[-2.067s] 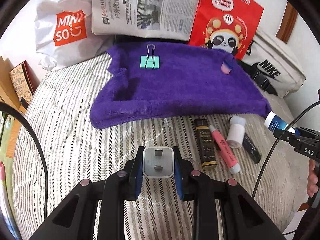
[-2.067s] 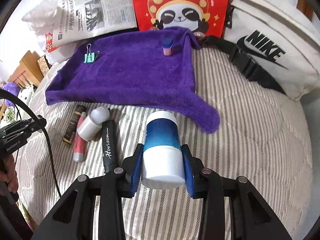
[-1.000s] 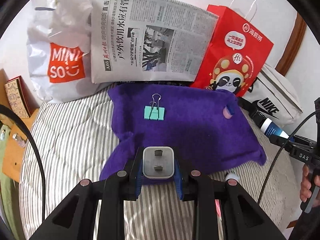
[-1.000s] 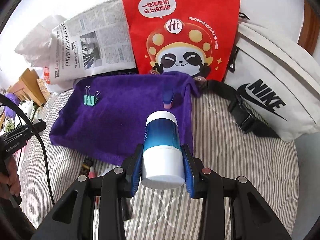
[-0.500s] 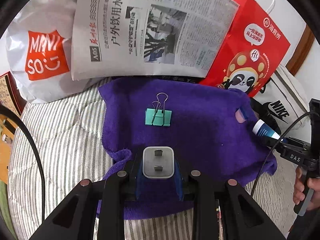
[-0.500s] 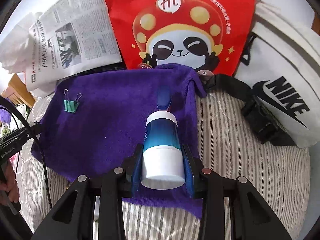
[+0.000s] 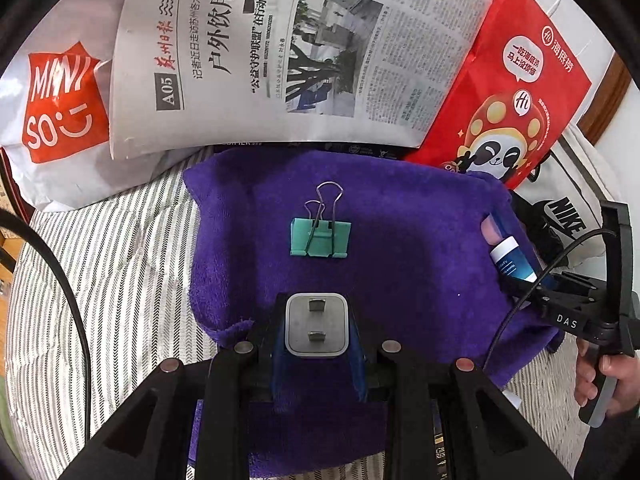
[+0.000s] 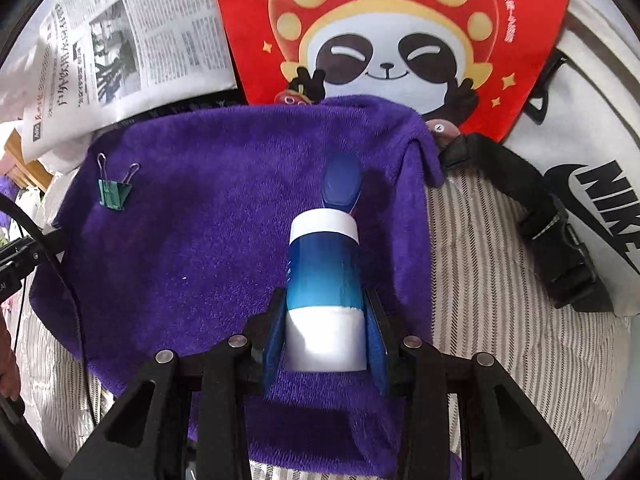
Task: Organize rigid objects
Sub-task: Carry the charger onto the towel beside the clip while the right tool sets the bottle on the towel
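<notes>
Purple towel (image 7: 400, 240) beneath both tongs: left (image 7: 316, 326) grips charger (image 7: 315, 325) (prongs outward), right (image 8: 325, 320) a blue-white bottle (image 8: 324, 280).

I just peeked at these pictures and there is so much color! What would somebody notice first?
Probably the big red panda bag standing at the back, just behind the purple towel spread on the striped bed. On the towel lies a green binder clip, ahead of the left gripper, which is shut on a white charger plug. The right gripper is shut on a blue and white bottle over the towel's right side.
</notes>
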Motion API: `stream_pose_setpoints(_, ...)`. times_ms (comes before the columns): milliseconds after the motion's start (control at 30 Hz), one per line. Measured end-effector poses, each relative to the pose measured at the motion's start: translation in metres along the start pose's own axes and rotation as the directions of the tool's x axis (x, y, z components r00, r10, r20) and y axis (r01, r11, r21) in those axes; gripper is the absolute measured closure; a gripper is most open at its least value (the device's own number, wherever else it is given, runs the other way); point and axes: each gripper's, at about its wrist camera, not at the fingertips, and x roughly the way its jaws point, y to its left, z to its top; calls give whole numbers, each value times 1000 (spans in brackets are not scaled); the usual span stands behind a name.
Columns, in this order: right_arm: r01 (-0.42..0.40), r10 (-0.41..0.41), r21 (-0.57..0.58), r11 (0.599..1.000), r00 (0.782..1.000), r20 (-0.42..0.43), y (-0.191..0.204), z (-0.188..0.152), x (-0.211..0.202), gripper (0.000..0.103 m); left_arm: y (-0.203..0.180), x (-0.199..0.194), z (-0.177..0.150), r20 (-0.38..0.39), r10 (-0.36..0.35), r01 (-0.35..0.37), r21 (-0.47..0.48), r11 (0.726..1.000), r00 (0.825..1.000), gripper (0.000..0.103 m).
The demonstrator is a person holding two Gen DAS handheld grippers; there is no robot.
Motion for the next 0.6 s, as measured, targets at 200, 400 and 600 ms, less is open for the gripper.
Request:
stream_pose_setpoints(200,-17,17,-1,1000,1000,20,-1,-6,0,66,2,1,4,-7,-1,1,2,1000,1000,78)
stream_pose_setpoints(400,12,-9,-87,996,999,38,8,-12,1,61,3,5,6,-10,-19,19,-11,1000,1000,78)
stream_pose_setpoints(600,-34,37,-70,997,998,43,6,-15,-6,54,2,11,13,-20,5,-5,1,1000,1000,78)
